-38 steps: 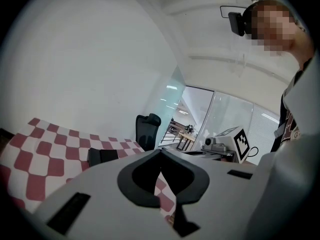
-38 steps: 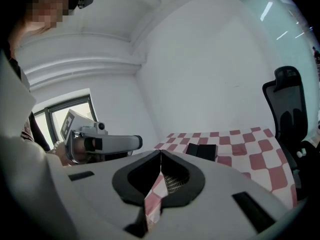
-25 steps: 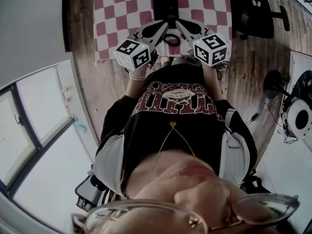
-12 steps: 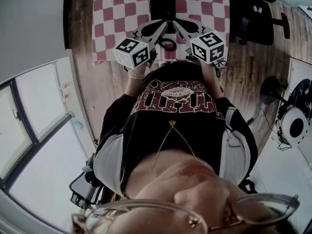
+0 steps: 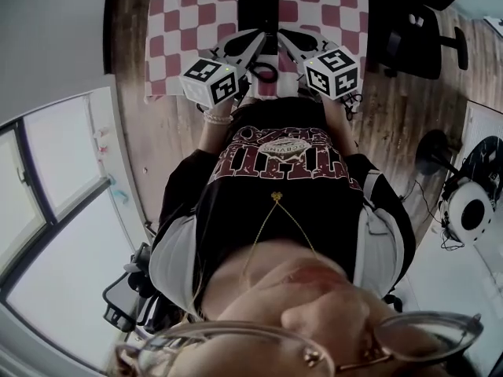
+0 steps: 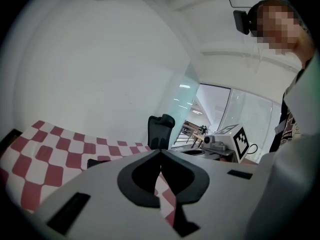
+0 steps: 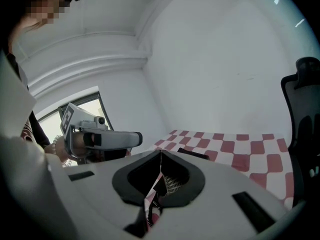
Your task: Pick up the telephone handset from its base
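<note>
The black telephone (image 5: 260, 14) sits on the red-and-white checked tablecloth (image 5: 196, 14); I cannot tell its handset from its base. A looped coiled cord (image 5: 265, 73) lies on the near side of it. My left gripper (image 5: 262, 38) and right gripper (image 5: 280, 38) point at the phone's near edge side by side, just short of it. The left gripper (image 6: 160, 150) is shut with nothing in it; a black edge of the phone (image 6: 97, 162) shows past it. The right gripper (image 7: 160, 151) is also shut and empty, with the phone's grille (image 7: 172, 184) visible beneath.
A black office chair (image 5: 409, 26) stands on the wooden floor to the right of the table, also visible as the chair (image 6: 161, 131) and chair (image 7: 302, 109). White walls rise behind the table. A round white device (image 5: 470, 203) lies on the floor at right.
Both grippers have edged a little forward and down towards the telephone. Their jaws have stayed shut.
</note>
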